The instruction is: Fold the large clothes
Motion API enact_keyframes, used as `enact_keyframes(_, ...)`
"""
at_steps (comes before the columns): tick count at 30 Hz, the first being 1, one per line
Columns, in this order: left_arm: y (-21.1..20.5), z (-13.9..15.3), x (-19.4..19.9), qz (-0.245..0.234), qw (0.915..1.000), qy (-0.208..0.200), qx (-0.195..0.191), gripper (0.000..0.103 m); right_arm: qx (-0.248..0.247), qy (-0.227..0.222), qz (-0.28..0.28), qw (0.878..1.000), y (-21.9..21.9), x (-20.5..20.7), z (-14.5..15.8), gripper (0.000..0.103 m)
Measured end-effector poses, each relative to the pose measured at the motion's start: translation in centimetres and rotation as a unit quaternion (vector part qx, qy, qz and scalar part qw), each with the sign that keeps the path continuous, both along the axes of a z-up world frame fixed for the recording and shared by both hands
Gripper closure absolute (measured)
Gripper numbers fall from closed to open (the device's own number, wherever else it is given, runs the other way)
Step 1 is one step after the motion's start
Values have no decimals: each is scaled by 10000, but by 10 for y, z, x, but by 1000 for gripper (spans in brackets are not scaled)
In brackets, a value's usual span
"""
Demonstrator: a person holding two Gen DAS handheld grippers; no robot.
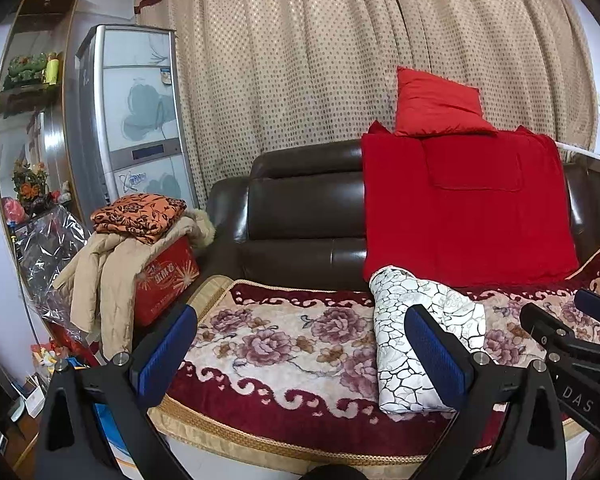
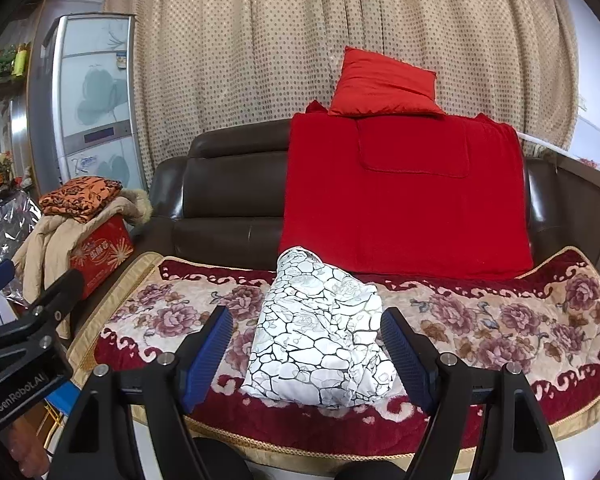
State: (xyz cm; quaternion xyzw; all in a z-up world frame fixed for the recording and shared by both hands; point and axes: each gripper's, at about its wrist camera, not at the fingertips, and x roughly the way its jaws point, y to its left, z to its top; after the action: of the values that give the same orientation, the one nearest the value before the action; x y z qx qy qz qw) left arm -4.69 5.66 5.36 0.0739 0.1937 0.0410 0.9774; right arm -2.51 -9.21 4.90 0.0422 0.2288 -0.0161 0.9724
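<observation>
White crackle-print garment [image 2: 319, 340] lies folded beyond right gripper [image 2: 305, 344], jaws spread.

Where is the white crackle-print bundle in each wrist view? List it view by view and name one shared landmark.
Left wrist view: the white bundle lies right of centre on the floral sofa cover, partly behind the left claw's right finger.
Right wrist view: the bundle lies at centre, framed between the open right claw's fingers, untouched.
Shared landmark: the red blanket on the sofa back, directly behind it.
</observation>
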Motion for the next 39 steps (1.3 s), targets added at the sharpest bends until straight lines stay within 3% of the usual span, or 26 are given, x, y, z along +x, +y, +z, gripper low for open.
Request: enact_keyframes(39, 1, -32, 69, -48, 9986, 520, -5, 0, 33, 529, -119, 9985, 11, 65, -37, 23)
